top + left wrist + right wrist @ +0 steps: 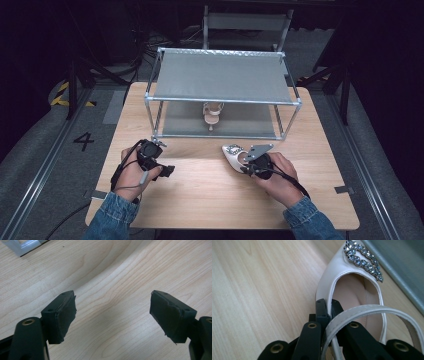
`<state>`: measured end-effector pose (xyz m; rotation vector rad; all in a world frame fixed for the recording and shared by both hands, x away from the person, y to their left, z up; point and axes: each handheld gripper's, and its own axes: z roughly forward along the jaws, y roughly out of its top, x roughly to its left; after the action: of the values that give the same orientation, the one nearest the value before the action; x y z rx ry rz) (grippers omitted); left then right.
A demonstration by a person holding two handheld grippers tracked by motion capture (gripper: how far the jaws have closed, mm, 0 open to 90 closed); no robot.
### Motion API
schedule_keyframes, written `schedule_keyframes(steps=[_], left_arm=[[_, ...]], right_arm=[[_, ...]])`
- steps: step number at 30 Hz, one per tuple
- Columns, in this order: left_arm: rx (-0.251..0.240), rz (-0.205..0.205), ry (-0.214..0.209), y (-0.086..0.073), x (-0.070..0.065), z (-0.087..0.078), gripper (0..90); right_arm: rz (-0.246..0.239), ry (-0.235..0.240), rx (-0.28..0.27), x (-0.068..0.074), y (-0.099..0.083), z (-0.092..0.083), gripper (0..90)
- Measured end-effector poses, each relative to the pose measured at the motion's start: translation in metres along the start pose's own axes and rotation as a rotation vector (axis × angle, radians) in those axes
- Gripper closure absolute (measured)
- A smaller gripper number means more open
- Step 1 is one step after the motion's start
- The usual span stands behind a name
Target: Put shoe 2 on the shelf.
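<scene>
Now the white shoe (232,156) lies on the wooden table (200,200), in front of the metal rack (222,100) and a little to the right of the middle, with its jewelled buckle (363,258) on the toe. Its toe points away and to the left, toward the rack, and its long axis runs from there back toward the person's right hand (280,175). The right gripper (328,307) comes to the shoe from the heel end and has its jaws pressed together on the side edge of the shoe, near the strap (367,312), so it has hold of it. A second shoe (212,114) of the same kind stands on the lower shelf of the rack, well apart from the first one. I judge the next move is to carry the held shoe forward to that shelf beside its partner; the toe already points about that way, so the hand needs mostly to lift and push forward under the top shelf. The left gripper (112,315) rests on the table to the left, jaws wide apart with nothing between them, and it is farther from the shoe.
</scene>
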<state>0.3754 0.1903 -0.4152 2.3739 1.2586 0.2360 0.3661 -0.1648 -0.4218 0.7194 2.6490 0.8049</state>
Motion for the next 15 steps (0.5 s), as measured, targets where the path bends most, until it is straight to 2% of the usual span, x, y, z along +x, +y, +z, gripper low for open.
schedule_keyframes(steps=[2,7,12,13,15], left_arm=[[0.000,-0.018,-0.003,-0.001,0.001,-0.001,21.7],[-0.004,-0.024,0.000,-0.004,0.003,-0.003,21.7],[-0.005,-0.031,0.005,-0.009,0.006,-0.006,21.7],[-0.002,-0.042,0.008,-0.011,0.006,-0.007,21.7],[-0.006,-0.031,0.008,-0.012,0.007,-0.007,21.7]], right_arm=[[0.018,-0.019,-0.009,-0.003,0.001,-0.004,87.5],[0.061,-0.040,-0.052,-0.018,0.011,-0.008,87.4],[0.071,-0.068,-0.049,-0.031,0.024,-0.002,87.4],[0.073,-0.071,-0.047,-0.034,0.026,-0.001,87.4],[0.073,-0.078,-0.045,-0.037,0.029,0.002,87.4]])
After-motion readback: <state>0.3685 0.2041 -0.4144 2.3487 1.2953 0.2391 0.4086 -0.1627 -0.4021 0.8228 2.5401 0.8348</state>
